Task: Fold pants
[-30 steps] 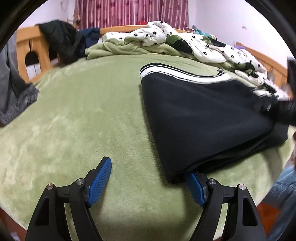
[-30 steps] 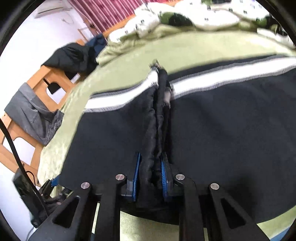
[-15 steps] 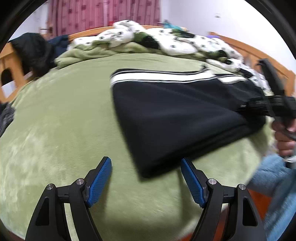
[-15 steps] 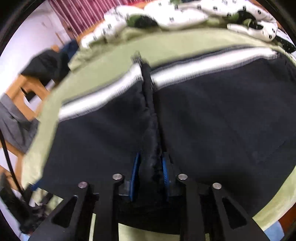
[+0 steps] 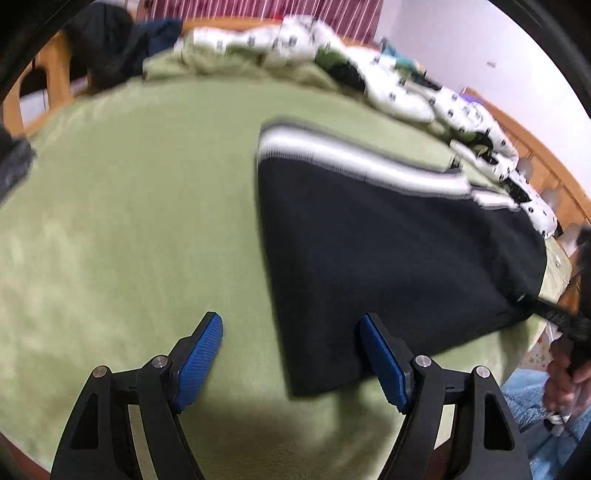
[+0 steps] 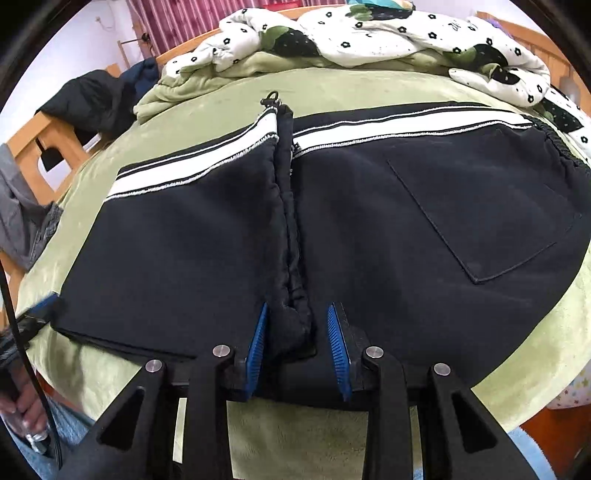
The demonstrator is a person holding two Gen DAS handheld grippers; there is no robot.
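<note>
Black pants [image 6: 424,229] with a white side stripe lie folded flat on the green bed blanket [image 6: 332,85]. A raised ridge of black fabric [image 6: 291,266] runs toward my right gripper [image 6: 297,325], whose jaws stand apart around the ridge's near end with a gap on the right side. In the left wrist view the pants [image 5: 388,251] lie to the right. My left gripper [image 5: 291,339] is open and empty, its right finger [image 5: 384,358] over the pants' near corner, its left finger [image 5: 199,347] over bare blanket.
A white flowered quilt [image 6: 388,33] and a green blanket are piled at the bed's far side. Dark clothes [image 6: 92,99] hang on the wooden bed frame [image 6: 29,140] at the left. Grey cloth [image 6: 22,214] hangs at the left edge.
My right gripper has opened from its pinch on the fabric ridge, and the pants have settled flat. My left gripper stayed open and shifted over the pants' near corner.
</note>
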